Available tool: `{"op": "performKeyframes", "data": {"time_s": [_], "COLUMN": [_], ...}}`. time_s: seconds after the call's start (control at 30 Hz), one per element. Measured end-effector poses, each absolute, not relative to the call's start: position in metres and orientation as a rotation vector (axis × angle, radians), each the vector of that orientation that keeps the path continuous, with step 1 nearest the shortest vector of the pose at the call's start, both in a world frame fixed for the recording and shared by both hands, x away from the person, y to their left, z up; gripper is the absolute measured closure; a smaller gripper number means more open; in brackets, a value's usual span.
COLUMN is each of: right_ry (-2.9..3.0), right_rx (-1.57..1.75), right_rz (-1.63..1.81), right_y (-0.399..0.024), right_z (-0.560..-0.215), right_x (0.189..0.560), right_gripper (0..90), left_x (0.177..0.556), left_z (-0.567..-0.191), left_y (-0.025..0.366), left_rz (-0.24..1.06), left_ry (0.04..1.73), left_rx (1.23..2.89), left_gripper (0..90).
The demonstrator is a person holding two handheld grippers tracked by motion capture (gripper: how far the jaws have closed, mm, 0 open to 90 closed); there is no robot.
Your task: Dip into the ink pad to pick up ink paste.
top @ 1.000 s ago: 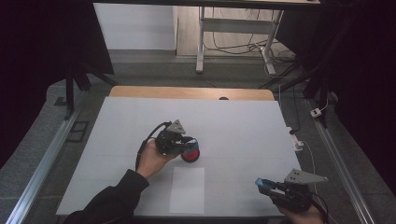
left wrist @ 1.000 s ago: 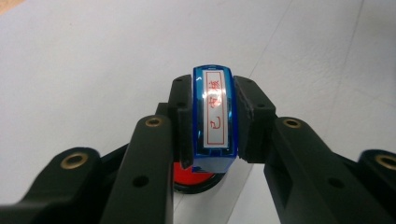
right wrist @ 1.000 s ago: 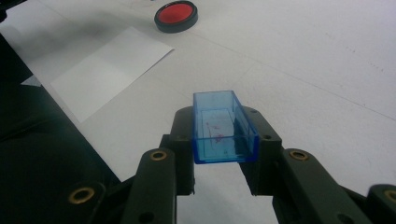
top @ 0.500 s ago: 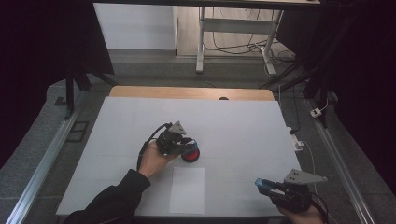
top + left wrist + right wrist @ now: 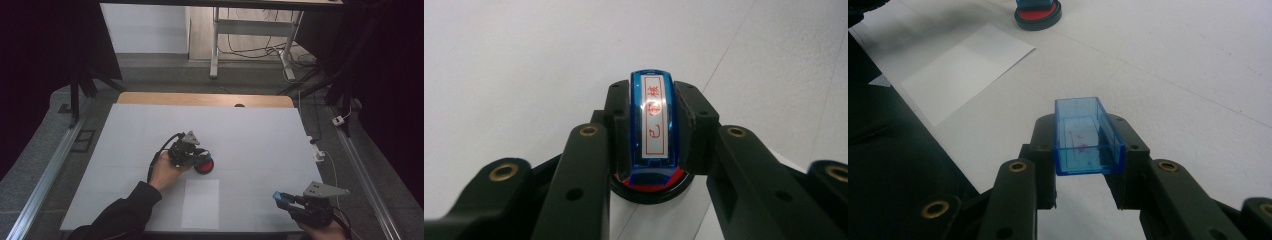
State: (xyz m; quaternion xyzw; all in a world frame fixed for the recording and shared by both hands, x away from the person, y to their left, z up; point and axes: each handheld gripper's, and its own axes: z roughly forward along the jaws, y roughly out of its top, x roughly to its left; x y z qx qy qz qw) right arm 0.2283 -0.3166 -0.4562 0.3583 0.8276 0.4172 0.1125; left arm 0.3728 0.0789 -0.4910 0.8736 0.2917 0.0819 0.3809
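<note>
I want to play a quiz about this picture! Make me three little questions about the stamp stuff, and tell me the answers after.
1. True or false: the left gripper is shut on the blue stamp, which sits on the round red ink pad.
2. What does the right gripper hold? A) a red ball B) a clear blue cap C) a pencil
3. Fill in: the white sheet of paper lies on the table just ____ the ink pad, on the person's side.

Key: 1 true; 2 B; 3 in front of.
</note>
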Motion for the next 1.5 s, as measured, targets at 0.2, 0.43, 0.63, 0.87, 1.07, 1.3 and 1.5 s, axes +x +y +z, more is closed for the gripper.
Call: {"op": "performKeyframes", "data": {"time_s": [0.2, 0.43, 0.63, 0.87, 1.07, 1.3, 1.5], "right_ry": [2.431, 2.432, 2.436, 2.439, 2.440, 2.445, 2.449], "right_rx": [1.052, 1.051, 1.049, 1.047, 1.046, 1.041, 1.040], "right_rz": [1.220, 1.214, 1.197, 1.196, 1.193, 1.189, 1.182], "right_y": [-0.316, -0.315, -0.315, -0.314, -0.314, -0.313, -0.313], "right_z": [-0.456, -0.457, -0.456, -0.457, -0.457, -0.457, -0.457], "right_x": [0.228, 0.228, 0.228, 0.228, 0.228, 0.228, 0.229], "right_gripper": [68.4, 68.5, 68.5, 68.4, 68.4, 68.5, 68.4], "left_x": [0.373, 0.370, 0.361, 0.362, 0.369, 0.376, 0.371], "left_z": [-0.492, -0.493, -0.491, -0.491, -0.494, -0.498, -0.497], "left_y": [0.079, 0.076, 0.067, 0.068, 0.076, 0.086, 0.080], "left_rz": [0.200, 0.231, 0.335, 0.310, 0.228, 0.130, 0.186], "left_ry": [0.750, 0.736, 0.693, 0.721, 0.764, 0.810, 0.790], "left_rx": [2.231, 2.239, 2.295, 2.274, 2.225, 2.162, 2.193], "left_gripper": [70.7, 70.9, 70.9, 70.9, 70.9, 70.8, 70.8]}}
